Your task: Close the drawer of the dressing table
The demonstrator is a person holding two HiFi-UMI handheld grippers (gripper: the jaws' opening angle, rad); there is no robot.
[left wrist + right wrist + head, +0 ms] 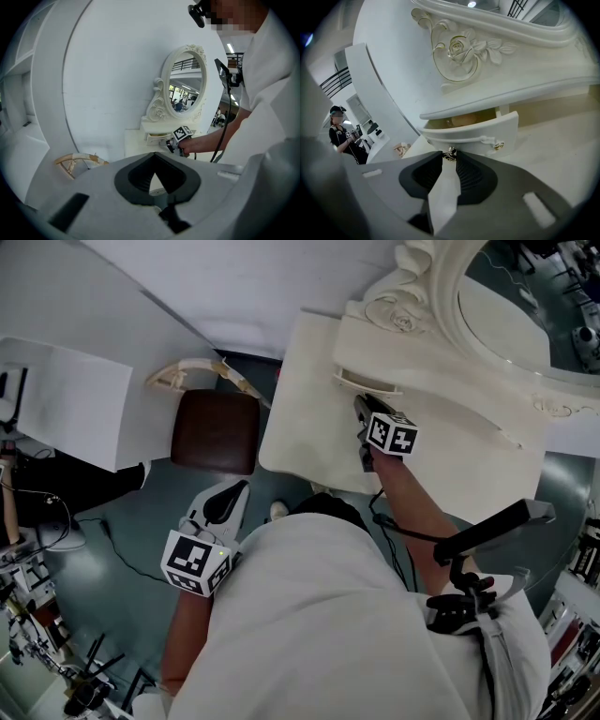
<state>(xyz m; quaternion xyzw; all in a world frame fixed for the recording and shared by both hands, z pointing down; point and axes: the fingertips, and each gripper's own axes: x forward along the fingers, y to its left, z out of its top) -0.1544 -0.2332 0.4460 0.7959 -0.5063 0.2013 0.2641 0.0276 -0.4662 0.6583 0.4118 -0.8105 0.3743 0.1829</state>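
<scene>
The cream dressing table has a small drawer under its carved mirror base, pulled a little way out, with something pale inside. A gold knob on the drawer front sits right between the tips of my right gripper, whose jaws stand narrow and touch it on both sides. From the head view the right gripper points at the drawer from the table's near side. My left gripper hangs low over the floor beside the stool, shut and holding nothing.
A stool with a brown seat and a cream curved back stands left of the table. The oval mirror rises behind the drawer. A white panel lies at the left, cables run on the floor, and a person stands far off.
</scene>
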